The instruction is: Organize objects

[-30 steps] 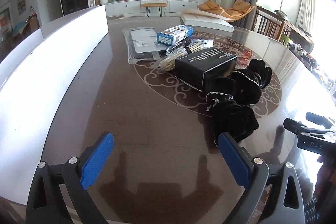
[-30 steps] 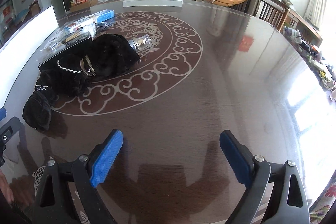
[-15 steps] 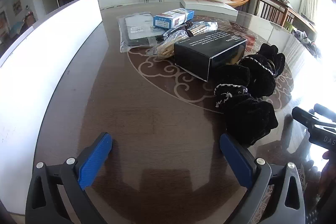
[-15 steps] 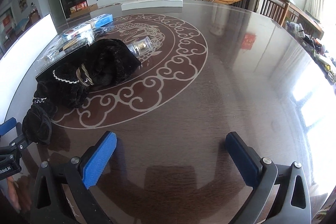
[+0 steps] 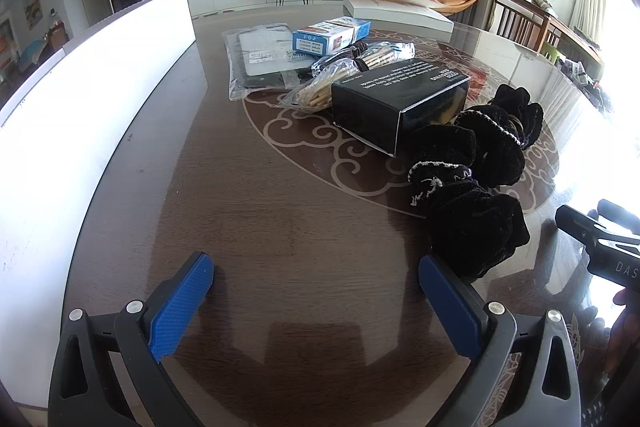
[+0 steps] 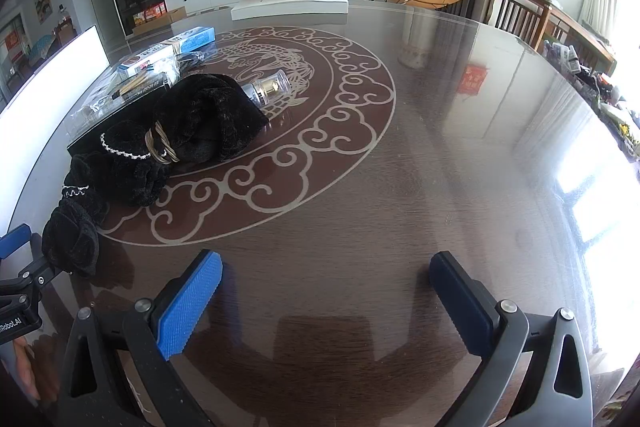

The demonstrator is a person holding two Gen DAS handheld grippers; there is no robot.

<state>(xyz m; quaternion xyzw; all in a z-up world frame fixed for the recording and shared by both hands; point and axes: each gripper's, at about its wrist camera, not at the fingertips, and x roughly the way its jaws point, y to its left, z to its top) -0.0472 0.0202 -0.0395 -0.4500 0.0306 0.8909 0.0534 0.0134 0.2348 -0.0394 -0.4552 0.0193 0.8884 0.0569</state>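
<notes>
Pile of black velvet scrunchies (image 5: 476, 179), some with white trim, lies on the dark glossy wooden bench (image 5: 280, 219) over the pale scroll medallion, just ahead-right of the left tongs (image 5: 316, 291); nearest scrunchie sits close to the right blue pad. In the right wrist view the same pile (image 6: 160, 143) is far left, one scrunchie with a gold twisted ring. Black rectangular cardboard box with white print (image 5: 400, 99) touches the pile on its far side. Behind it, clear plastic bag of wooden sticks (image 5: 332, 83), blue-and-white small carton (image 5: 328, 35), and flat clear plastic sleeve with grey sheet (image 5: 260, 59). Small clear jar with gold band (image 6: 272, 87) lies on its side beside the scrunchies. Large white flat box (image 5: 396, 11) at the bench's far edge. Left tongs spread wide, nothing between the pads. Right tongs (image 6: 324, 295) also spread wide, empty, over bare bench, well apart from the pile.
</notes>
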